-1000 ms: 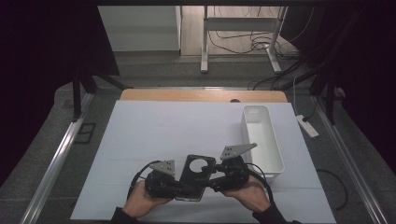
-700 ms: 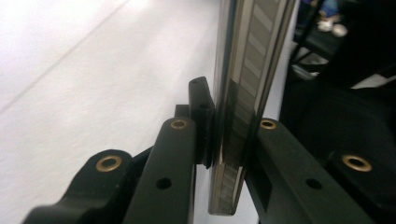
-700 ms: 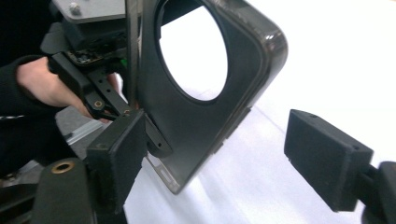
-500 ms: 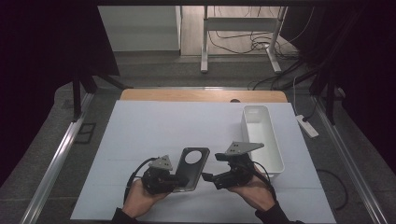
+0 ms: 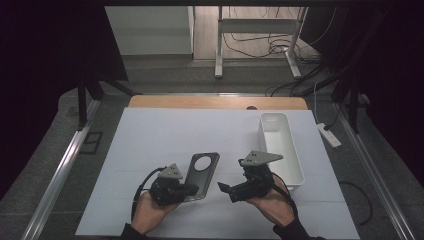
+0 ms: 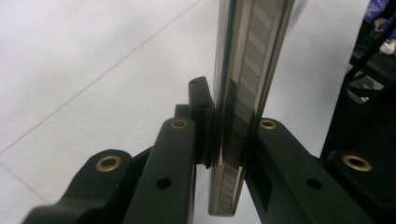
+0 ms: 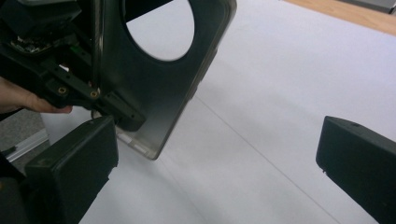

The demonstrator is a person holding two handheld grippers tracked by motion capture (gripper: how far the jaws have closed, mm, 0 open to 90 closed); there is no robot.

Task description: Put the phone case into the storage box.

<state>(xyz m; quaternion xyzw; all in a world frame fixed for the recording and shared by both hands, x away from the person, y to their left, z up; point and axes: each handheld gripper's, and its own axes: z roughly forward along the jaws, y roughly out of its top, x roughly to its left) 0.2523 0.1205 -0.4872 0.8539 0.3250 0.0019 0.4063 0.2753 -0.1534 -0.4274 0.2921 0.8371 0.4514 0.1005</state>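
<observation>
Phone case, unmarked, left tool gripping

right gripper: 2 jaws wide apart, just opened, nothing between | left gripper: clamps dark phone case with round hole | below: white table

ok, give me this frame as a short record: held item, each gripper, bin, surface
held item: dark phone case with a round cutout, raised off the table
left gripper: shut on the case's edge
right gripper: jaws just opened wide, nothing between them, apart from the case
bin: white bin, looks empty, right of the right gripper
surface: white table
</observation>
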